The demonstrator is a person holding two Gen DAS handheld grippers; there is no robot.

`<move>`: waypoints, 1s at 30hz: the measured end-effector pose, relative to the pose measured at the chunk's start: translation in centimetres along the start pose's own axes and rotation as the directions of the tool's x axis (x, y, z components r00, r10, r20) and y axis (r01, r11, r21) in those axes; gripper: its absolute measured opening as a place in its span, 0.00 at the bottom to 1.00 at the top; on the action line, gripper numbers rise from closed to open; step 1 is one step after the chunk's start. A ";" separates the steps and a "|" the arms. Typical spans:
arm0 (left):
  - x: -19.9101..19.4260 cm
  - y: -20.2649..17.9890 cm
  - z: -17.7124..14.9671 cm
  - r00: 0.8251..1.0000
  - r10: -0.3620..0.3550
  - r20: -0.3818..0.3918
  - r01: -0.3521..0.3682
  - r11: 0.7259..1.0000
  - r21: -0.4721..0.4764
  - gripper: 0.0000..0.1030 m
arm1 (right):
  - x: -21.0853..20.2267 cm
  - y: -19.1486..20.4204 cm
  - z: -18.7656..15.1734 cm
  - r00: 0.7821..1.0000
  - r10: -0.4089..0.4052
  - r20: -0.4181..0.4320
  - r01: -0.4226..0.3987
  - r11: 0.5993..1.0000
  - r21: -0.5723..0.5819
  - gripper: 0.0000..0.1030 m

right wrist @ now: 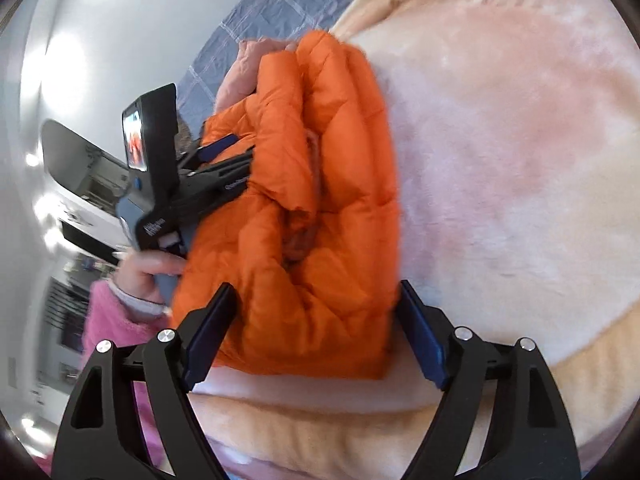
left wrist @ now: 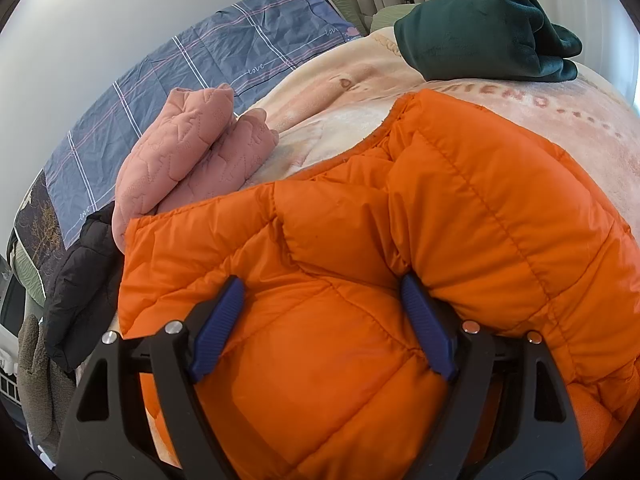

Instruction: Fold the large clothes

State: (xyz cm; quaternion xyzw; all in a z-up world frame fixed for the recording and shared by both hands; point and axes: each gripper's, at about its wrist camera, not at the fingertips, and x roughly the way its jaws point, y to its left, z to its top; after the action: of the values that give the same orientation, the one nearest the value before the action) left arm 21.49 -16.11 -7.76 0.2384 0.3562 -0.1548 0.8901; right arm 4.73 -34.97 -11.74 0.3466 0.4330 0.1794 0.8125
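Observation:
An orange puffer jacket (left wrist: 400, 240) lies folded into a bundle on a cream and pink fleece blanket (left wrist: 332, 92). My left gripper (left wrist: 324, 316) has wide-spread jaws pressed into the jacket's near side, with padded fabric bulging between the blue pads (left wrist: 424, 328). In the right wrist view the jacket (right wrist: 312, 200) lies ahead. My right gripper (right wrist: 316, 328) is open, its jaws straddling the jacket's near end. The left gripper (right wrist: 224, 160) shows there at the jacket's left side, held by a hand in a pink sleeve (right wrist: 116, 320).
A folded pink quilted garment (left wrist: 188, 156) lies left of the jacket. A folded dark green garment (left wrist: 488, 24) sits at the back. A black garment (left wrist: 84, 292) lies at the left edge. A blue checked sheet (left wrist: 180, 92) covers the bed's far side by the wall.

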 end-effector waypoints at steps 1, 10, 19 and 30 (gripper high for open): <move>0.0 0.0 0.0 1.000 -0.001 0.001 0.001 1.000 -0.001 0.80 | 0.5 -0.1 0.3 1.000 0.012 -0.019 -0.012 1.000 0.022 0.81; 0.1 0.2 0.0 1.000 -0.011 0.007 0.011 1.000 -0.011 0.80 | 1.9 0.6 1.0 1.000 -0.012 -0.021 0.012 1.000 0.015 0.59; -0.4 -0.2 0.3 0.999 0.005 0.033 -0.005 1.000 -0.013 0.80 | 1.8 0.1 -0.2 0.999 -0.039 0.024 0.040 0.997 -0.062 0.45; -2.0 0.7 0.9 0.997 0.043 0.071 -0.038 0.997 -0.070 0.92 | 1.6 -0.2 -1.7 0.994 -0.091 0.060 0.098 0.986 -0.133 0.48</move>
State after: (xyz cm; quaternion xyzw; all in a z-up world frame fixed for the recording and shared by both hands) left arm 20.93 -15.82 -5.60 0.2092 0.3240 -0.1331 0.9130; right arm 4.26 -33.48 -13.51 0.2742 0.4136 0.1603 0.8533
